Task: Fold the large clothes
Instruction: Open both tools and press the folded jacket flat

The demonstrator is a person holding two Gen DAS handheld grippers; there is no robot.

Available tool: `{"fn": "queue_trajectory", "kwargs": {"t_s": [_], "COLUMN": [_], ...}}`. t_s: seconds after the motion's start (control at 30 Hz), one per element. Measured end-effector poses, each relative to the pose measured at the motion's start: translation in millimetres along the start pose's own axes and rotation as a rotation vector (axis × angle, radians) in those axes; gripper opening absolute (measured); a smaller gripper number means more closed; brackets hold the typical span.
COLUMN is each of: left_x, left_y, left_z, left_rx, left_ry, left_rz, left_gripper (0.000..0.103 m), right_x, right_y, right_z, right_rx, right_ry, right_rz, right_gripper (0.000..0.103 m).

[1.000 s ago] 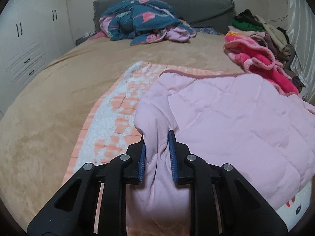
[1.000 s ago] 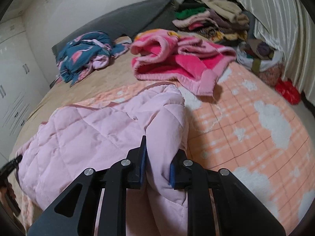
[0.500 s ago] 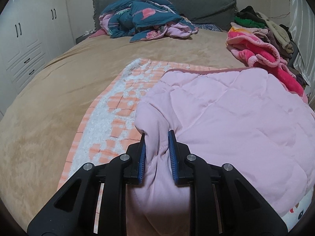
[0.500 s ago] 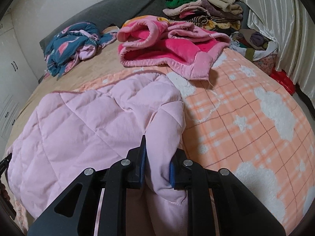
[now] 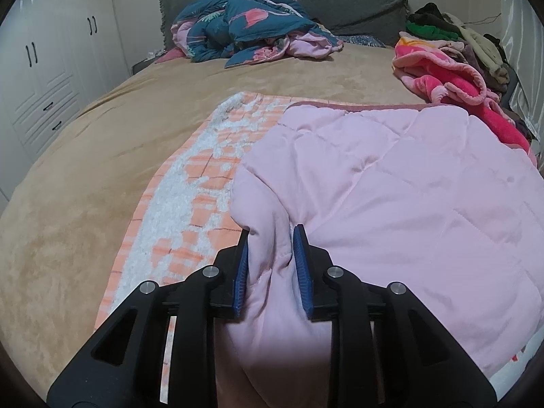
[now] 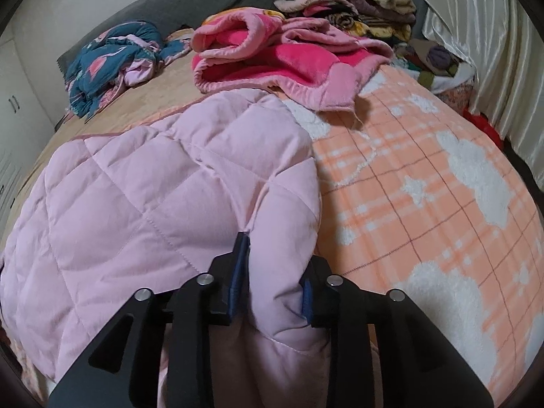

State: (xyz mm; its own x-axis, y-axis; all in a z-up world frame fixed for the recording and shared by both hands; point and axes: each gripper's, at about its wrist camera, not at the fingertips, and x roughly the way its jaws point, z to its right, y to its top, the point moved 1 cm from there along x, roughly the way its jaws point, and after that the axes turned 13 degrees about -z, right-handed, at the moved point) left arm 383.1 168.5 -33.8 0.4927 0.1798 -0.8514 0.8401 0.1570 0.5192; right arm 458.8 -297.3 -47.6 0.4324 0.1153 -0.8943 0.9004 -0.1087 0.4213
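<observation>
A large pink quilted garment (image 5: 391,183) lies spread over an orange checked blanket (image 5: 204,183) on the bed. My left gripper (image 5: 272,234) holds a fold at the garment's near left corner. Its jaws are opening, and the fabric is still pinched between the blue pads. In the right wrist view, my right gripper (image 6: 277,251) straddles the near right corner of the same garment (image 6: 153,187). Its jaws are opening too. The puffy fold bulges between them and the left pad (image 6: 238,268) shows bare blue beside the cloth.
A tan bedspread (image 5: 102,156) covers the bed. A crumpled blue patterned quilt (image 5: 251,27) sits by the grey headboard. A hot-pink fleece (image 6: 289,57) and a stack of folded clothes (image 6: 357,6) lie at the far right, with curtains (image 6: 503,51) beyond. White wardrobes (image 5: 44,68) stand left.
The garment has sunk flatter onto the blanket. The right gripper dropped with it, and its jaws have spread noticeably. The left jaws have widened only slightly.
</observation>
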Motion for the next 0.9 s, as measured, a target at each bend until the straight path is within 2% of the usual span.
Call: {"fn": "queue_trajectory", "kwargs": {"t_s": [0.2, 0.3, 0.37, 0.4, 0.47, 0.57, 0.67, 0.73, 0.83, 0.9], "left_x": [-5, -14, -24, -32, -49, -66, -73, -70, -56, -35], "left_y": [-2, -4, -6, -7, -9, -8, -6, -4, -2, -3], "left_z": [-3, -8, -11, -13, -12, 1, 32, 49, 75, 84], "left_rx": [-0.009, -0.027, -0.045, -0.053, -0.062, -0.036, 0.039, 0.068, 0.131, 0.141], "left_ry": [-0.007, -0.013, -0.014, 0.000, 0.015, -0.026, -0.121, -0.156, -0.165, -0.173], "left_rz": [-0.011, -0.001, 0.019, 0.040, 0.079, 0.107, 0.076, 0.053, 0.008, -0.073], "left_gripper": [0.018, 0.020, 0.028, 0.033, 0.036, 0.040, 0.047, 0.048, 0.052, 0.053], "right_x": [-7, -20, -33, -44, -59, -74, -72, -65, -50, -33], "right_y": [-3, -6, -10, -13, -16, -21, -19, -13, 3, 14], "right_z": [-2, -3, -4, -8, -18, -53, -87, -113, -148, -173], "right_rx": [-0.012, -0.020, -0.024, -0.035, -0.072, -0.200, -0.288, -0.331, -0.378, -0.412], "right_ry": [-0.035, -0.057, -0.075, -0.083, -0.088, -0.049, -0.005, 0.029, 0.043, 0.034], "right_rz": [-0.012, 0.019, 0.066, 0.108, 0.174, 0.230, 0.204, 0.174, 0.128, 0.075], "right_gripper": [0.033, 0.043, 0.062, 0.064, 0.065, 0.067, 0.067, 0.067, 0.067, 0.067]}}
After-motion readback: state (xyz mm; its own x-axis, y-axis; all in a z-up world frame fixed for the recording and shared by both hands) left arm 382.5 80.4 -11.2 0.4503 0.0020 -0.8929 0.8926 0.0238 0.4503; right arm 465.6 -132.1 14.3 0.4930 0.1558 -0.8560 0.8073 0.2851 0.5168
